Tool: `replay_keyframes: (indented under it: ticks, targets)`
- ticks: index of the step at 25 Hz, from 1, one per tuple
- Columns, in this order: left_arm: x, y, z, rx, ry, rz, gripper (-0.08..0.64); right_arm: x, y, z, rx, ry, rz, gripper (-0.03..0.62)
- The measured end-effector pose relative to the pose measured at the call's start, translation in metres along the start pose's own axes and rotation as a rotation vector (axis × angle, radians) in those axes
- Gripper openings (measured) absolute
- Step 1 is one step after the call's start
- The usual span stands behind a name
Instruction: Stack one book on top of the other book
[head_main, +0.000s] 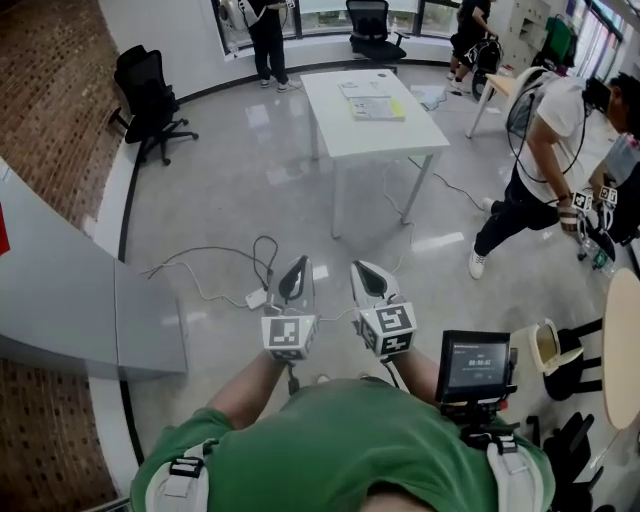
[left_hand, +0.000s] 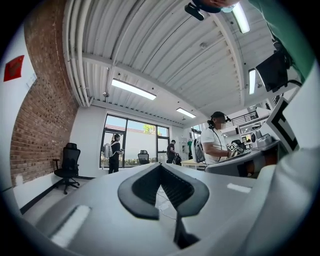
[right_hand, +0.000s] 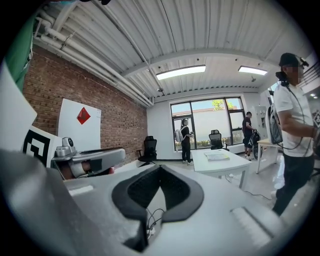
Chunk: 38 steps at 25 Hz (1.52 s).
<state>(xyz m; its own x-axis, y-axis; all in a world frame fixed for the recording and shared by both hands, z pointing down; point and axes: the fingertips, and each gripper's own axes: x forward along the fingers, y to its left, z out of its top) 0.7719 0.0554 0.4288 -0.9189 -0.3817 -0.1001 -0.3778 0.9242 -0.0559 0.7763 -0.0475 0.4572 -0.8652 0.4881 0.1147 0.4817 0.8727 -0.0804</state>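
My left hand-held gripper (head_main: 296, 278) and right hand-held gripper (head_main: 370, 280) are closed and empty, since the pale flat books (head_main: 378, 107) lie well ahead on the white bench (head_main: 345, 135).

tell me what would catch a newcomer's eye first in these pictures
Two grey grippers sit side by side low in the head view, the left gripper and the right gripper, both shut and empty above the floor. Beyond them stands a white table with a book and a second book lying flat, not stacked. At the right edge a person in a white shirt bends forward.
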Motion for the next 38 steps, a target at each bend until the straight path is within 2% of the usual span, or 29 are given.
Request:
replay_keyframes:
  ticks: [5, 13, 16, 20, 24, 32, 38]
  targets:
    - [0.005, 0.056, -0.023, -0.018, 0.012, 0.023, 0.005, 0.051, 0.019, -0.01, 0.004, 0.019, -0.009, 0.002]
    - [0.027, 0.086, -0.03, -0.023, 0.028, 0.056, 0.005, 0.094, 0.022, -0.013, 0.007, 0.05, 0.03, 0.002]
    - [0.049, 0.101, -0.031, -0.01, 0.024, 0.08, 0.005, 0.118, 0.011, -0.007, 0.008, 0.046, 0.045, 0.002]
    - [0.081, 0.114, -0.038, -0.001, 0.07, 0.108, 0.005, 0.151, -0.012, -0.001, 0.017, 0.043, 0.06, 0.002]
    - [0.117, 0.124, -0.033, 0.028, 0.046, 0.131, 0.005, 0.181, -0.035, 0.01, 0.015, 0.024, 0.083, 0.003]
    - [0.19, 0.141, -0.04, 0.057, 0.073, 0.164, 0.005, 0.245, -0.085, 0.026, 0.005, 0.02, 0.116, 0.002]
    - [0.203, 0.144, -0.042, 0.077, 0.07, 0.16, 0.005, 0.253, -0.094, 0.019, 0.022, 0.045, 0.109, 0.002]
